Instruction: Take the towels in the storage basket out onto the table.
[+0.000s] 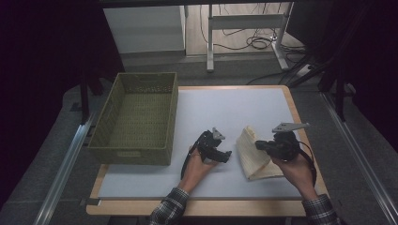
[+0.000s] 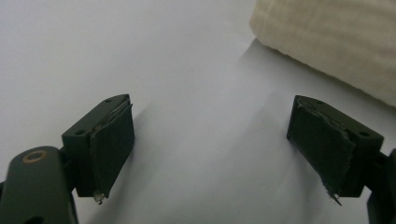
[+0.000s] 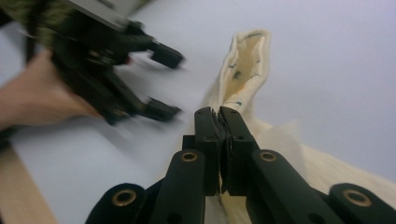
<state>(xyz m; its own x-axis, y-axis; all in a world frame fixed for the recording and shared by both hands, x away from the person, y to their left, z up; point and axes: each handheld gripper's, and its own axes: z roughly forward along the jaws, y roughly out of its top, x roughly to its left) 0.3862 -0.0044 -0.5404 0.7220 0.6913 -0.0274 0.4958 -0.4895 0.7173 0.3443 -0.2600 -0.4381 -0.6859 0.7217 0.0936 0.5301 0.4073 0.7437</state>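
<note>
Lifting the cream cloth (image 1: 253, 154) by one pinched edge was the risky part, judged from the high view: the right gripper (image 1: 259, 146) held only a thin fold, so the cloth could slip out or drag across the white tabletop (image 1: 220, 110) and bunch up instead of folding cleanly. The cloth lay near the right edge of the tabletop, its far corner raised. The left gripper (image 1: 228, 156) sat just beside it toward the middle, and the woven basket (image 1: 135, 117) stood at the left edge, well apart.

From the left gripper view, the left gripper (image 2: 212, 154) stood wide and released, nothing between its pads, the cloth (image 2: 336, 42) a little ahead; a late grab there might miss the edge.

From the right gripper view, the right gripper (image 3: 219, 122) was clenched on the cloth (image 3: 243, 70), which rose limp beyond it, while the left gripper (image 3: 161, 81) showed blurred farther off.
</note>
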